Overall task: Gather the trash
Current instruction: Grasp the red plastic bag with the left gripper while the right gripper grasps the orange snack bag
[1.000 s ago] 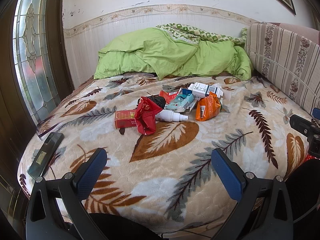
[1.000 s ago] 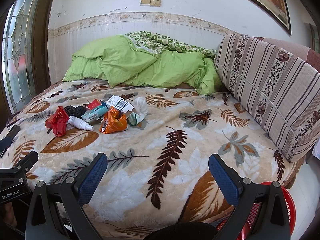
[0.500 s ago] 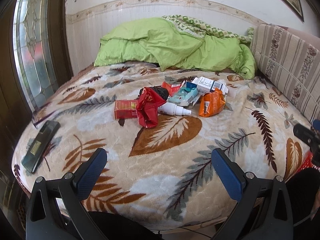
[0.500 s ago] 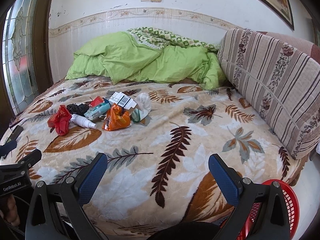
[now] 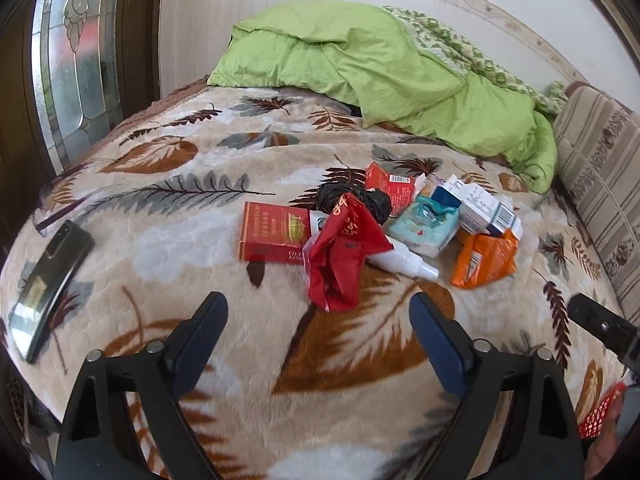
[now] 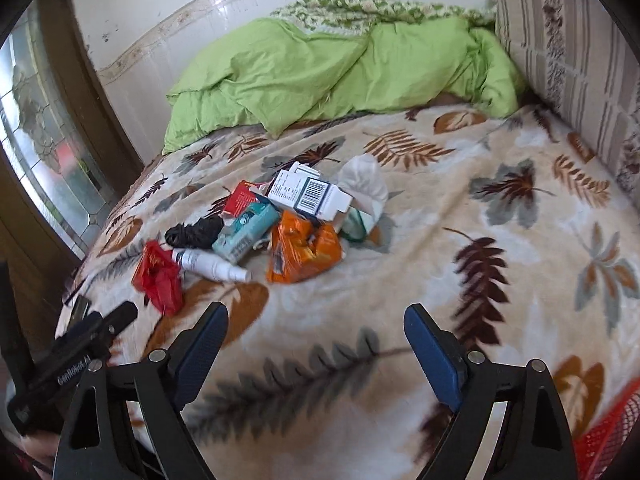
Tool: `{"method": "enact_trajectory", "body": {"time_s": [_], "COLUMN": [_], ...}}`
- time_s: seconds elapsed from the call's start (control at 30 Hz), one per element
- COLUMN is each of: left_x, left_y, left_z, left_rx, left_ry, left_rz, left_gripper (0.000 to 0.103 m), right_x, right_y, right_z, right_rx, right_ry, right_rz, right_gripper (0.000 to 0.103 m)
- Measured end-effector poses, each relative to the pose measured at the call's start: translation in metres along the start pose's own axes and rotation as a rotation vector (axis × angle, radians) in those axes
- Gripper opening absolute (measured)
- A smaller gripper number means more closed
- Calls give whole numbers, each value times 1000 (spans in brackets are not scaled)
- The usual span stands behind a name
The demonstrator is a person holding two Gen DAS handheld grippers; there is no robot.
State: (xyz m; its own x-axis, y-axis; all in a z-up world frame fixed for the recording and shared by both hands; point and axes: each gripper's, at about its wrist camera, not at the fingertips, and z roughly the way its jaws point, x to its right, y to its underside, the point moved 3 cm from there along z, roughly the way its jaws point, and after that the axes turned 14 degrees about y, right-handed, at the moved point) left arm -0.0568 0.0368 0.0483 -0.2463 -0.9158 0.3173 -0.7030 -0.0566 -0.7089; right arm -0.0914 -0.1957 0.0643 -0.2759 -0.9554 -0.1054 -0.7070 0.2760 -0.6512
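A pile of trash lies on the leaf-patterned blanket (image 5: 168, 240): a crumpled red wrapper (image 5: 340, 256) (image 6: 158, 276), a red carton (image 5: 274, 238), a white spray bottle (image 5: 404, 258) (image 6: 212, 266), a teal pack (image 5: 424, 226) (image 6: 246, 232), an orange packet (image 5: 484, 258) (image 6: 304, 254), a white barcode box (image 6: 310, 194), a black bag (image 6: 196, 232). My left gripper (image 5: 318, 316) hangs just short of the red wrapper, jaws closing with nothing between them. My right gripper (image 6: 316, 328) hovers short of the orange packet, jaws also closing on nothing.
A dark phone (image 5: 50, 284) rests at the blanket's left edge. A green duvet (image 5: 360, 64) is heaped at the back. A striped cushion (image 6: 580, 64) lines the right side. A red mesh basket (image 6: 608, 436) sits below the bed at the right.
Both grippers have moved in toward the trash pile and tilted down, so the pile looks larger and nearer. Both pairs of jaws have narrowed a little.
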Motion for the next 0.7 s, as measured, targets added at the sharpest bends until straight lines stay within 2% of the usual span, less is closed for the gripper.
{"method": "enact_trajectory", "body": {"time_s": [0.2, 0.3, 0.37, 0.43, 0.53, 0.7], "left_x": [-5, -7, -8, -10, -15, -7], "left_y": [-10, -13, -17, -19, -18, -16], "left_z": [35, 51, 59, 67, 73, 59], "left_rx": [-36, -59, -63, -80, -104, -71], "left_ry": [-21, -25, -34, -36, 10, 33], "left_rz": [17, 9, 20, 25, -14, 13], "left_gripper": [83, 82, 75, 53, 36, 34], "right_x": [-17, -23, -26, -27, -25, -19], "right_y": [-26, -30, -30, -27, -26, -24], "right_z": [53, 77, 88, 95, 93, 71], "right_rx": [-40, -62, -83, -103, -99, -52], "right_ry": [29, 39, 41, 31, 20, 16], "right_rz": [-6, -19, -30, -39, -35, -23], "right_gripper": [91, 86, 67, 52, 47, 45]}}
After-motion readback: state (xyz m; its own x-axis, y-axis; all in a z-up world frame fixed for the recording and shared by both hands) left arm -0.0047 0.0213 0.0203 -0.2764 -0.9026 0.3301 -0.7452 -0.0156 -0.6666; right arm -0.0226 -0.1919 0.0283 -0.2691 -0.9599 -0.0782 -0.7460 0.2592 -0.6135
